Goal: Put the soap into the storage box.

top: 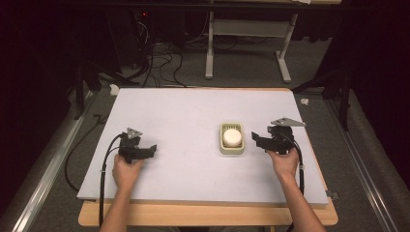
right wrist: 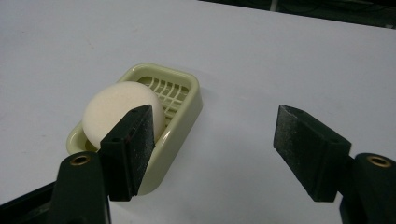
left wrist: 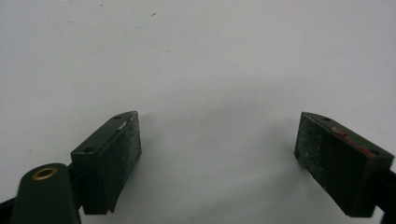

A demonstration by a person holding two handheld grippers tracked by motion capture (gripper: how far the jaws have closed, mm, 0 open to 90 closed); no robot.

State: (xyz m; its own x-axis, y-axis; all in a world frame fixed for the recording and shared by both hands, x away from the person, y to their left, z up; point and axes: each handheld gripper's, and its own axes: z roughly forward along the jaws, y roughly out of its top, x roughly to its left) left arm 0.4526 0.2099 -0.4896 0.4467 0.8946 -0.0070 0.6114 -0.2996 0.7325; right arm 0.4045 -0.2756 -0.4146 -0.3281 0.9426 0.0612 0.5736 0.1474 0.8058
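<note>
- Soap [top: 231,137], a white round bar, lies in the pale green soap dish [top: 222,145] right of centre on the white board [top: 169,111]. In the right gripper view its near flank is hidden behind the left-hand jaw, and the dish's near corner is cut off there.
- Right gripper [top: 255,140] sits just right of the dish, apart from it; jaws spread, nothing between them, bare board in the gap.
- Left gripper [top: 152,147] rests well apart to the left, jaws spread and empty over plain board.
- Open board lies all round the dish; the board's right edge is near the right hand [top: 284,162].
- Floor cables [top: 159,58] beyond the far edge are dim and hard to make out.
</note>
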